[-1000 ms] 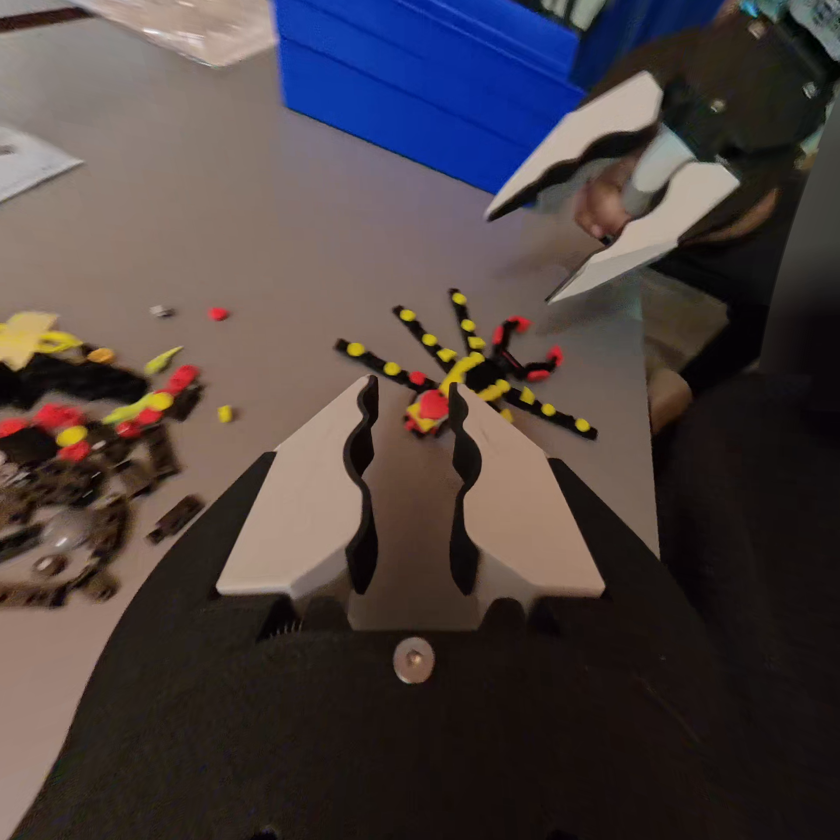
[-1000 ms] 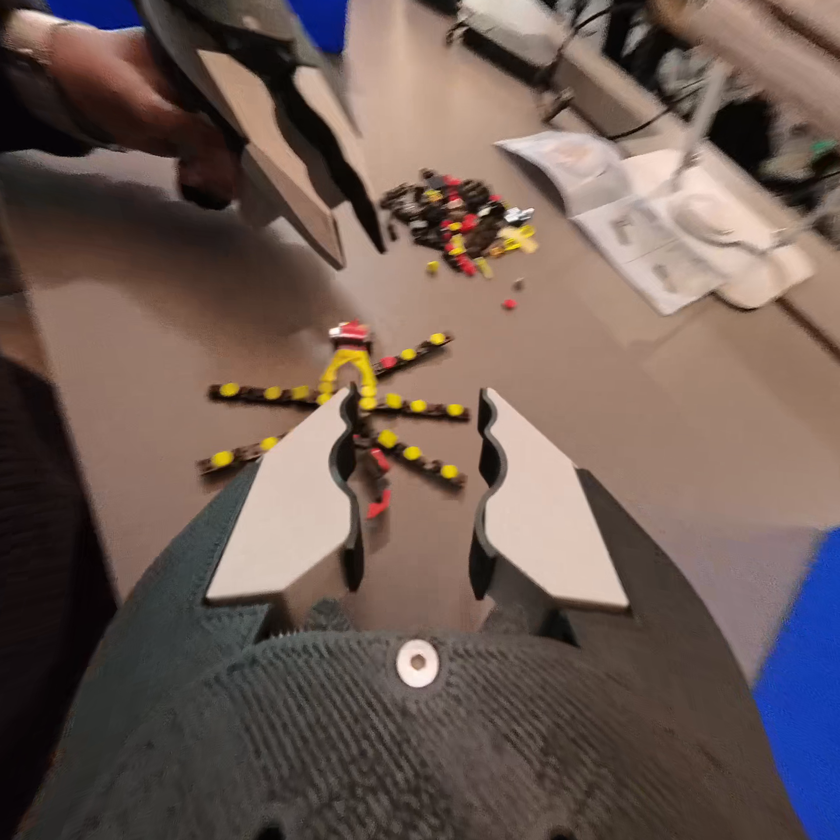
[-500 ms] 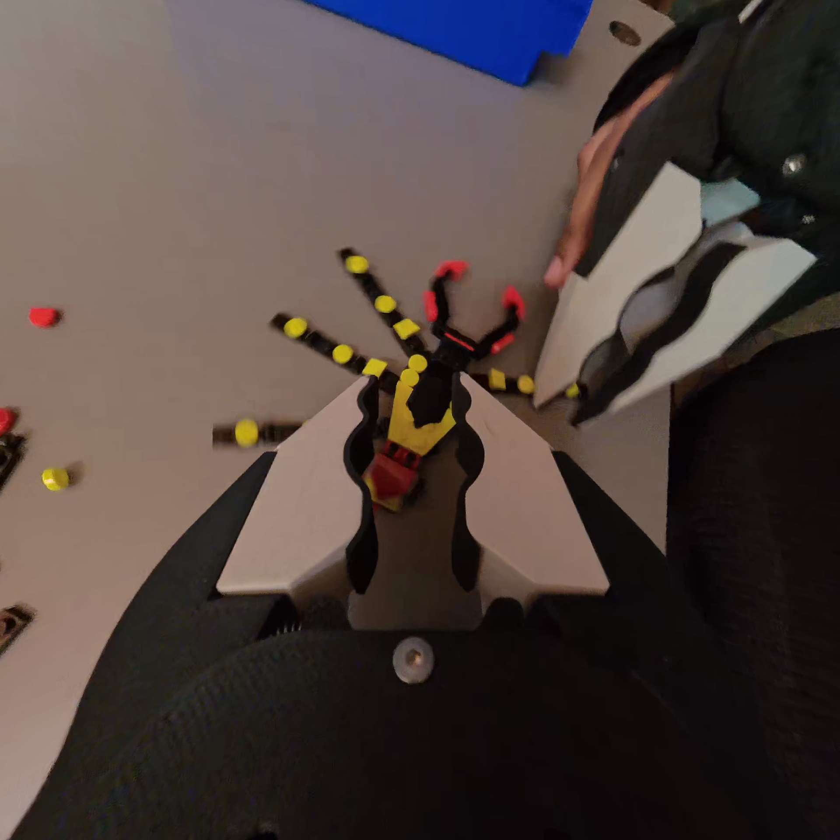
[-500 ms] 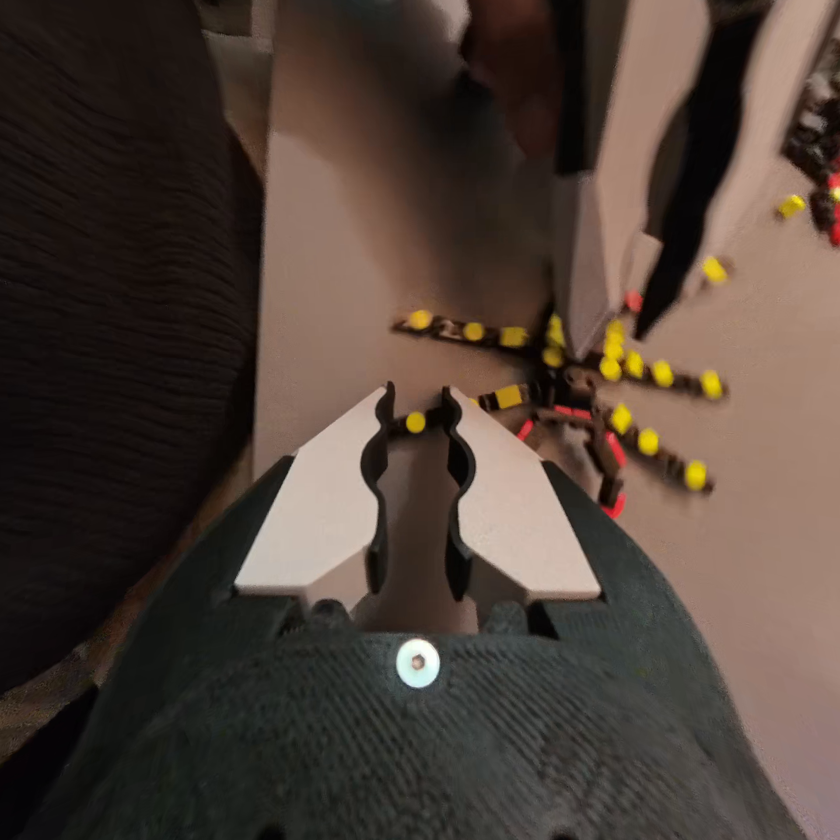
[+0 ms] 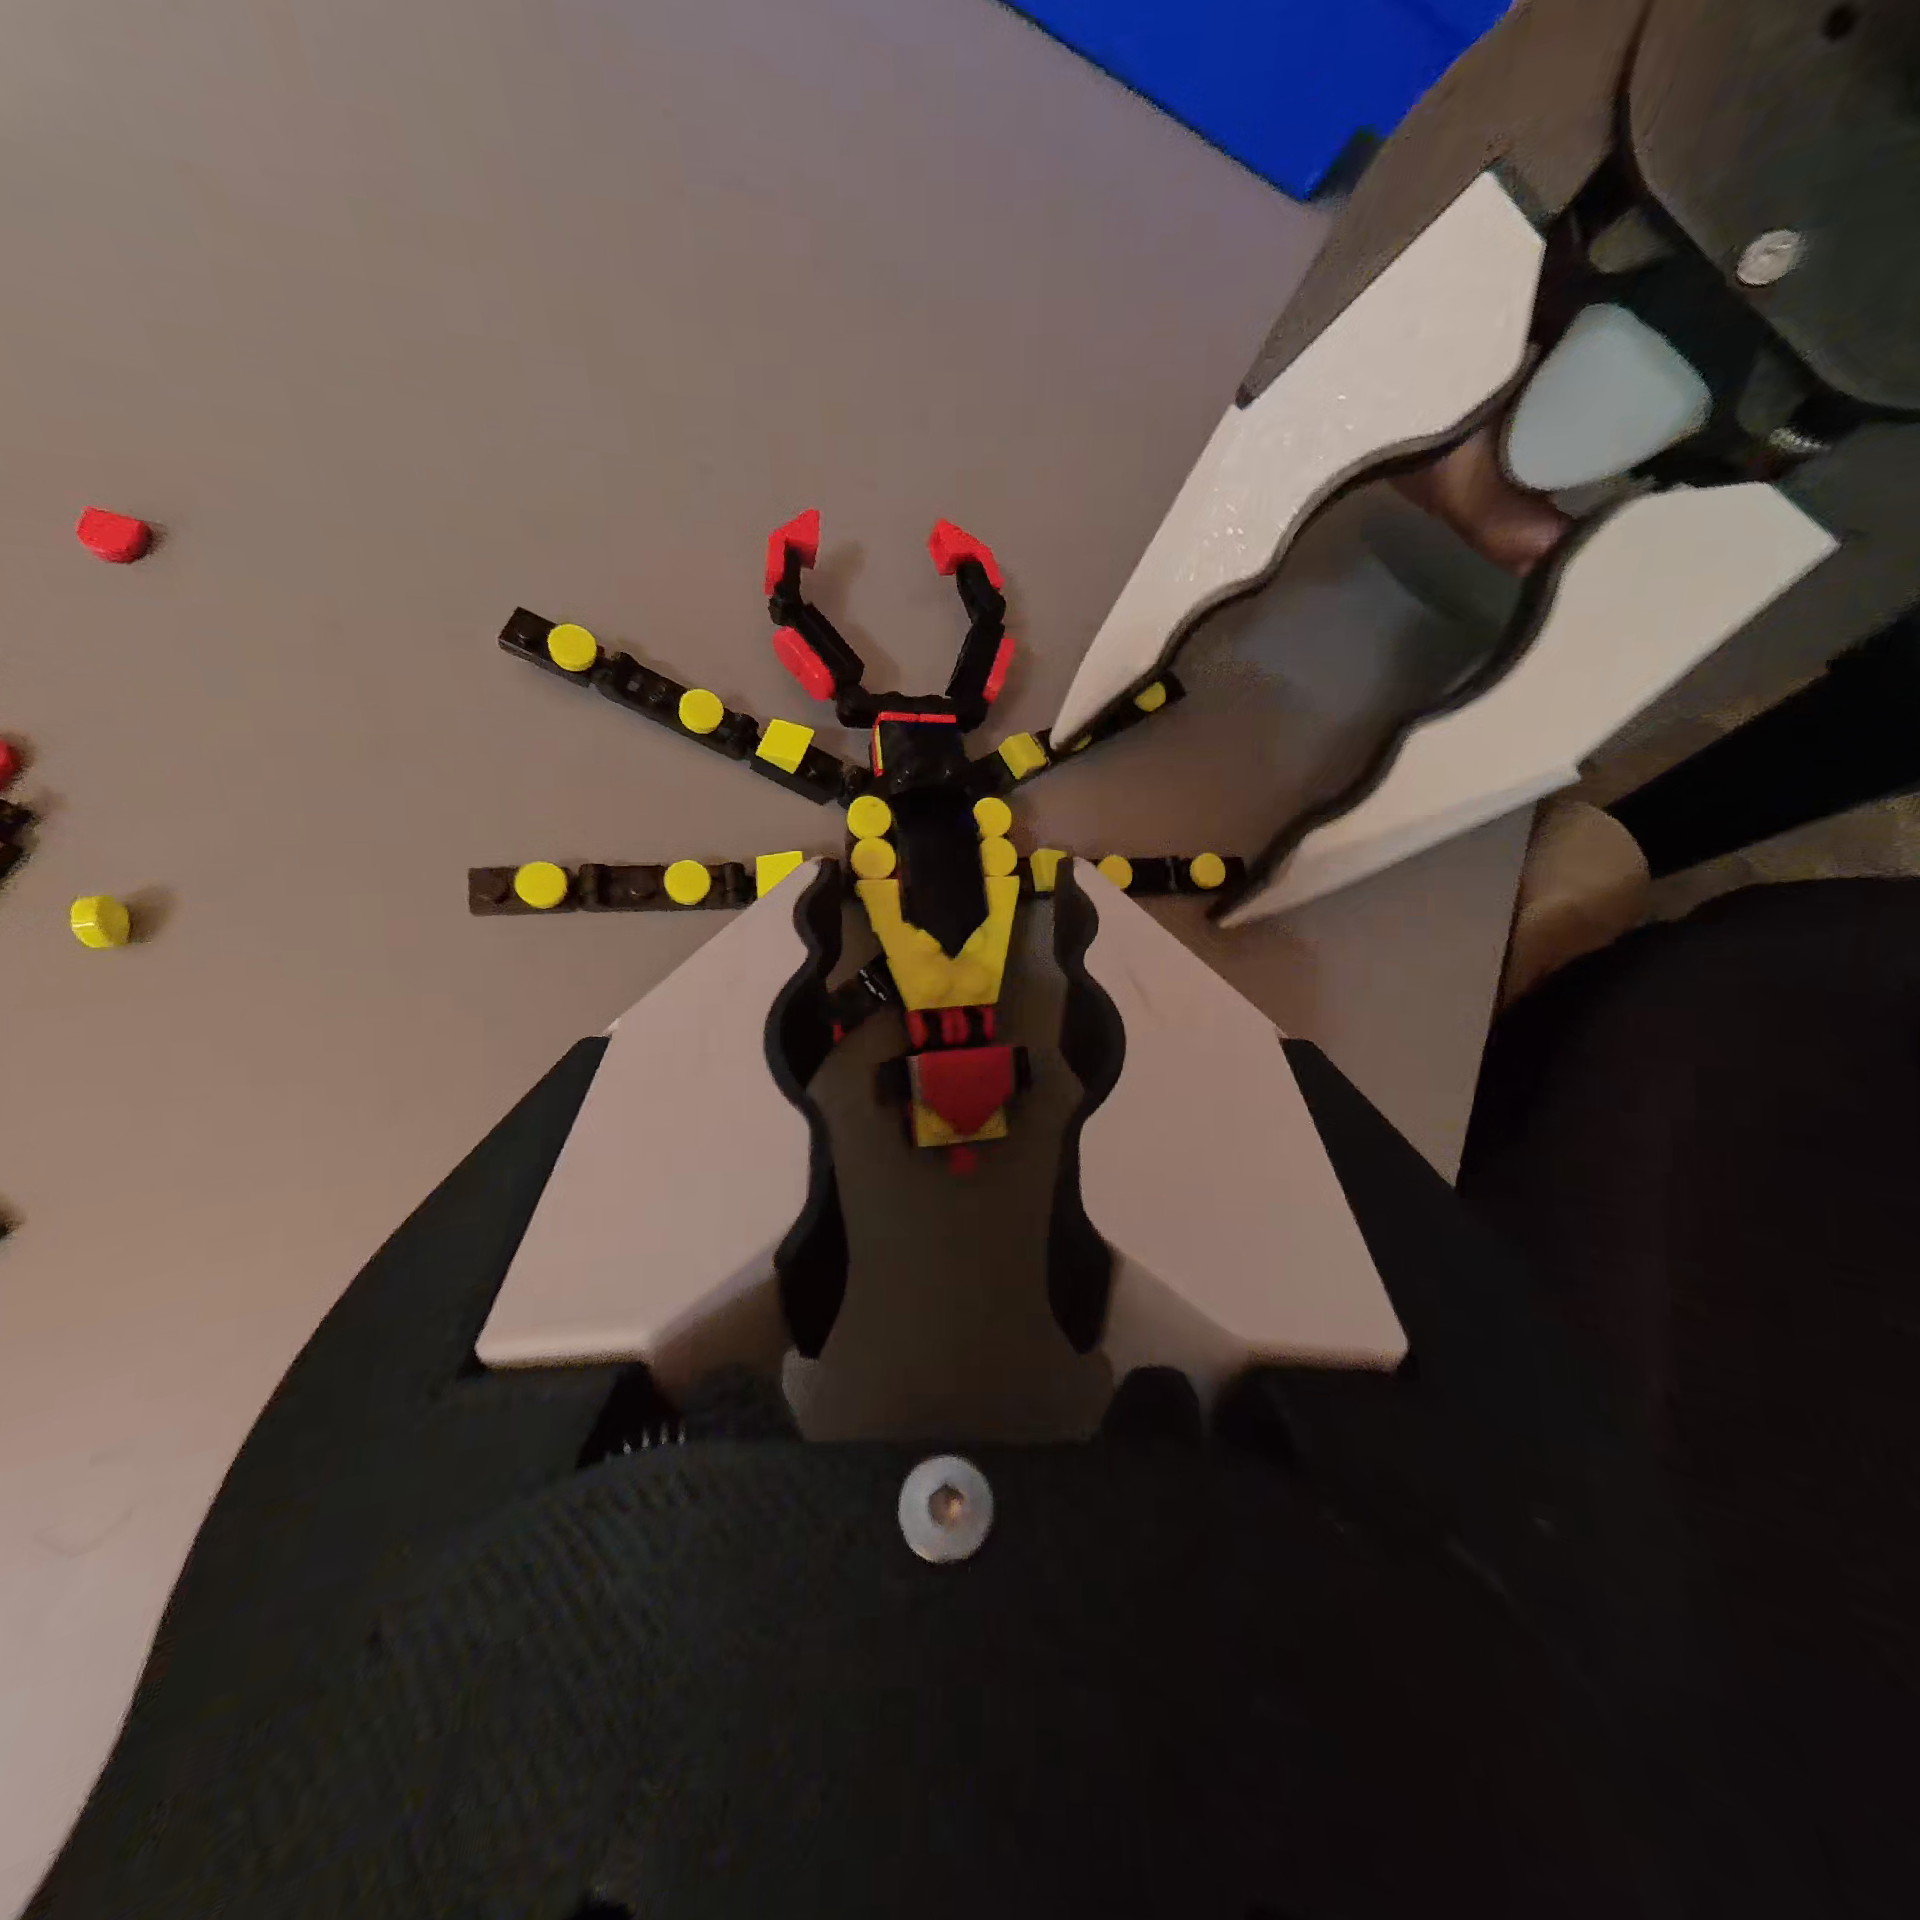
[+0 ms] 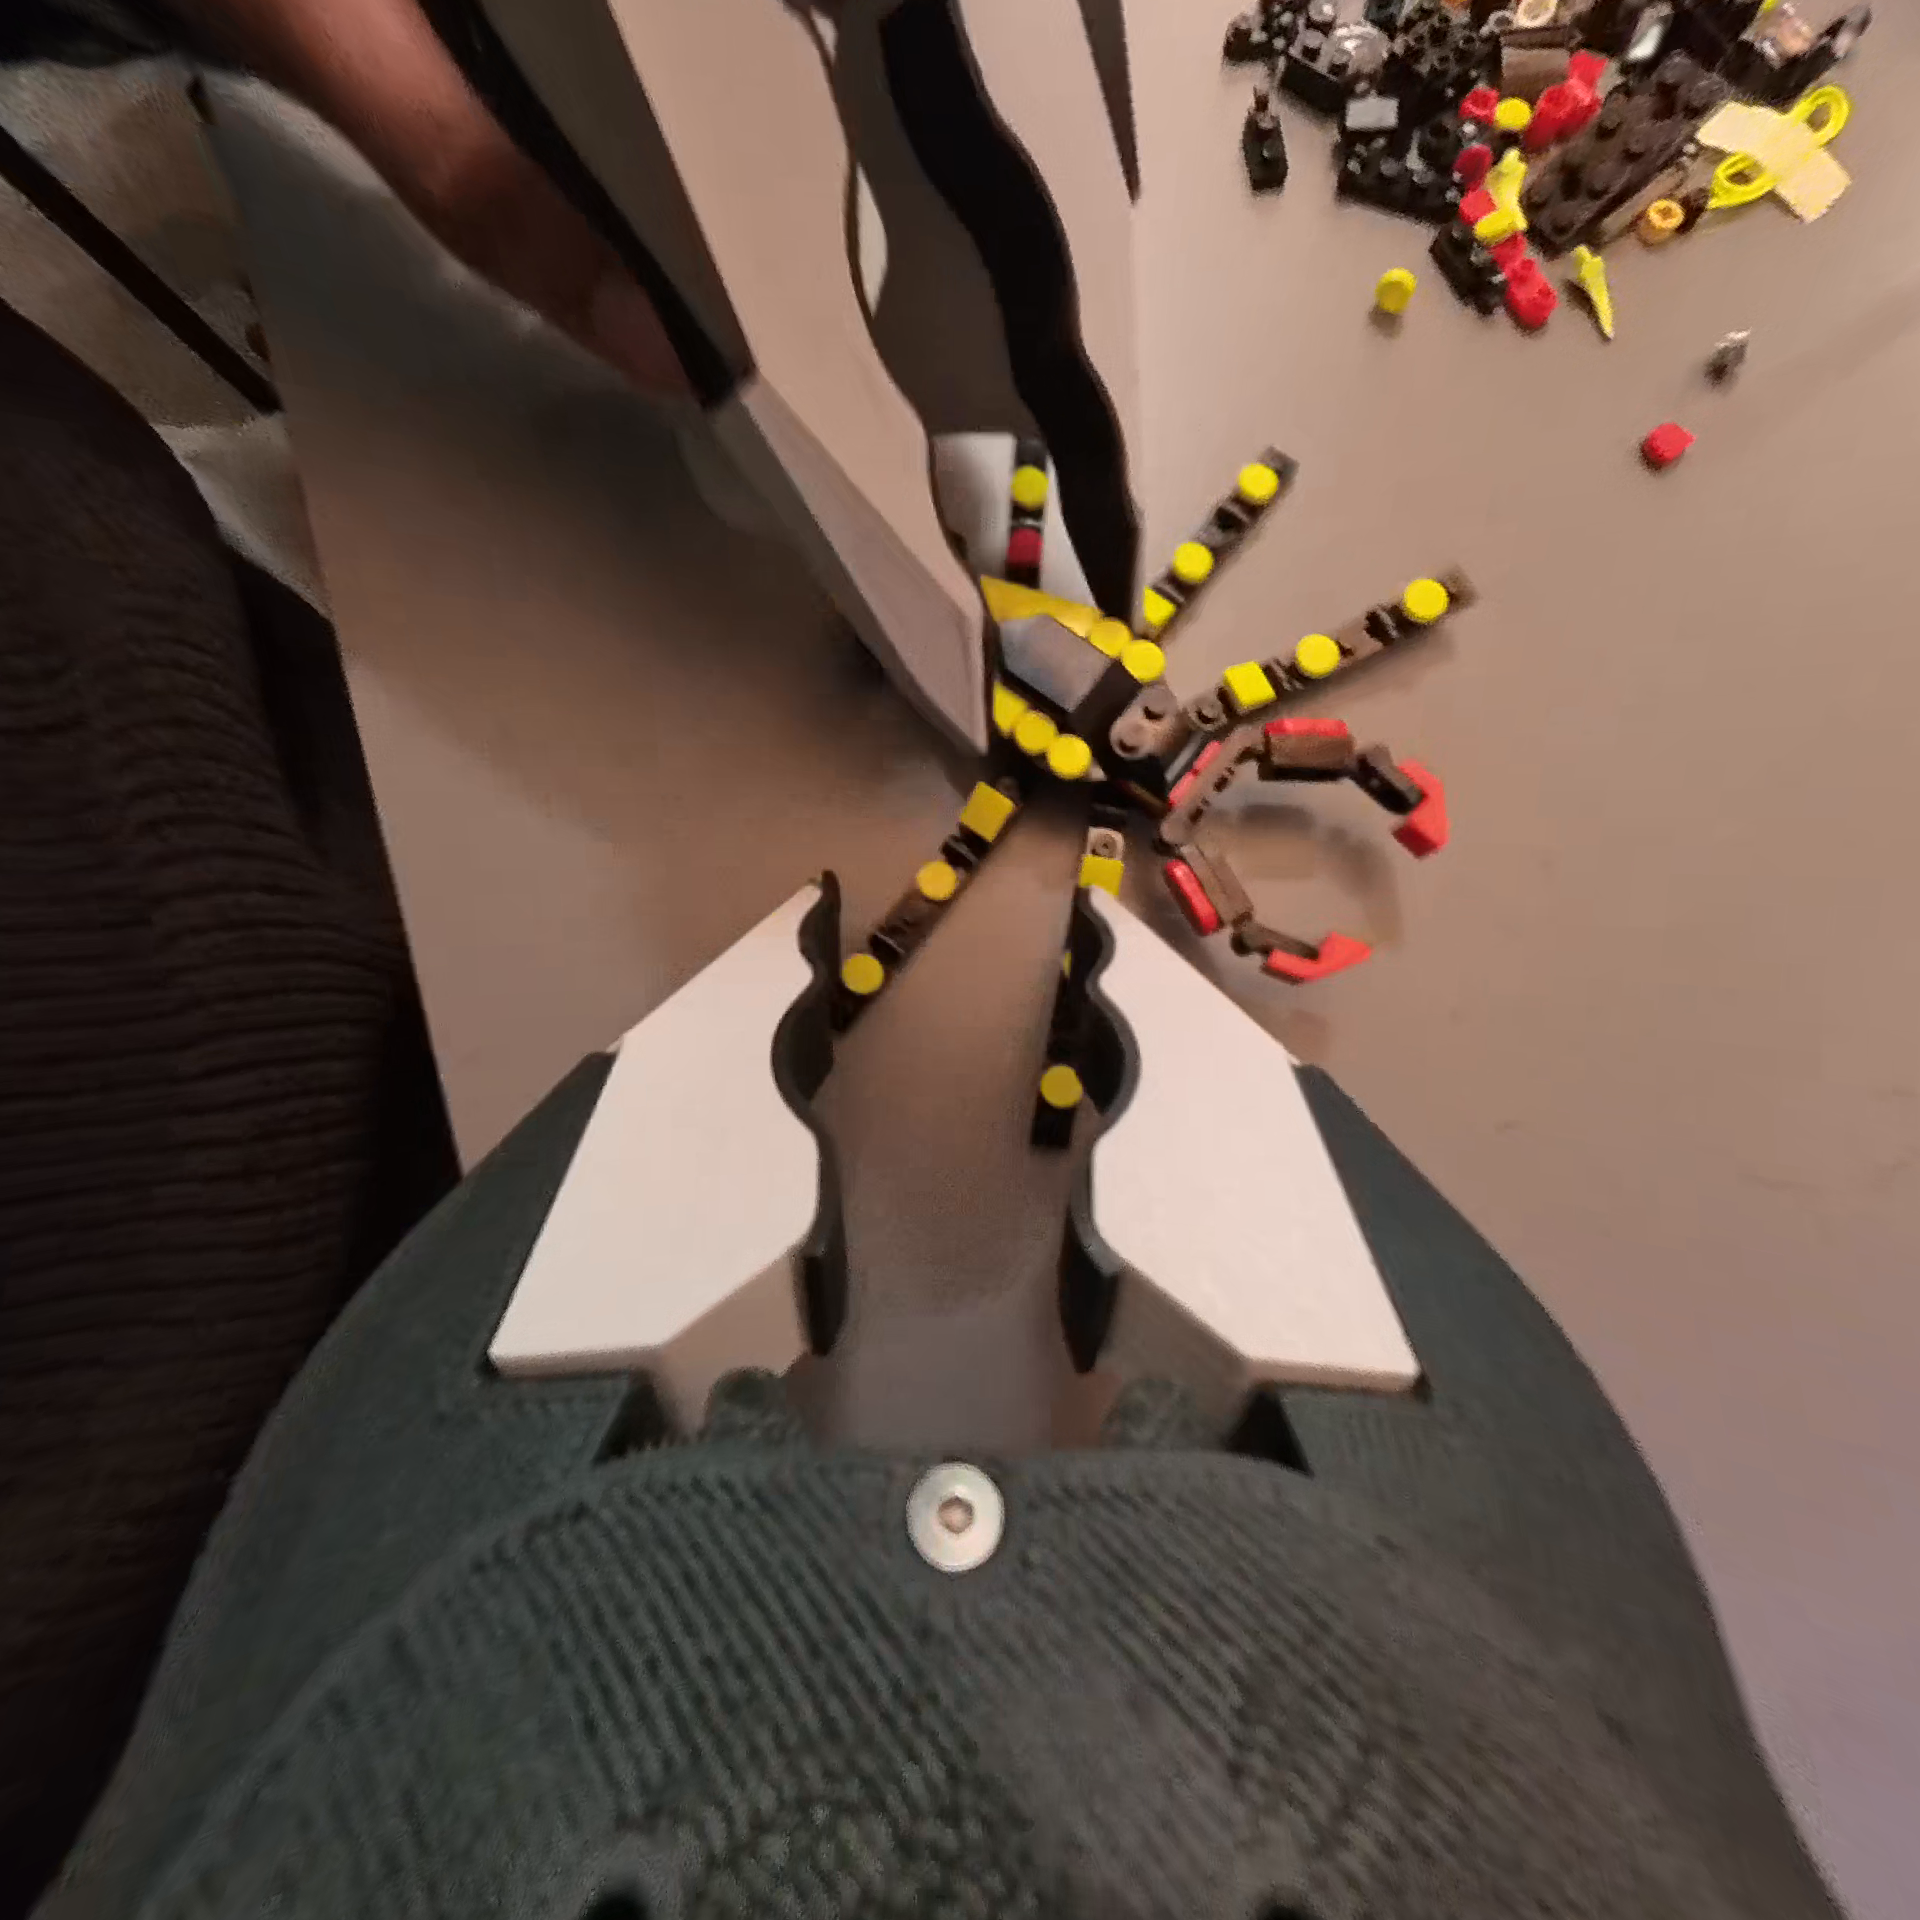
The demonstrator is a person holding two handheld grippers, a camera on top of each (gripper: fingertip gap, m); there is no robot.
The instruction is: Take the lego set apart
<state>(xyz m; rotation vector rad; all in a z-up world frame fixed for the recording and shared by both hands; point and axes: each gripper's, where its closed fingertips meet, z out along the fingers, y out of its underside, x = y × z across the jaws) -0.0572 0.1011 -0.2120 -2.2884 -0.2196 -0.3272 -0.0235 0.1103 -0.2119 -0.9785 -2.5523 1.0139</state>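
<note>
Left wrist view: lego spider [image 5: 940, 831] flat on tabletop [image 5: 416, 312], body axis running straight out between left claw [image 5: 940, 883] fingers, jaws open astride abdomen. Right claw [image 6: 951, 899] also open, straddling two right-side legs, pointed in across the body. Both low, close.

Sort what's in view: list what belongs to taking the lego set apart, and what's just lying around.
Job in hand:
- lego bug model
- left gripper, astride its body
- right gripper, at its legs

Lying about:
- pile of loose bricks
- stray red piece
- stray yellow stud
- blue bin
</note>
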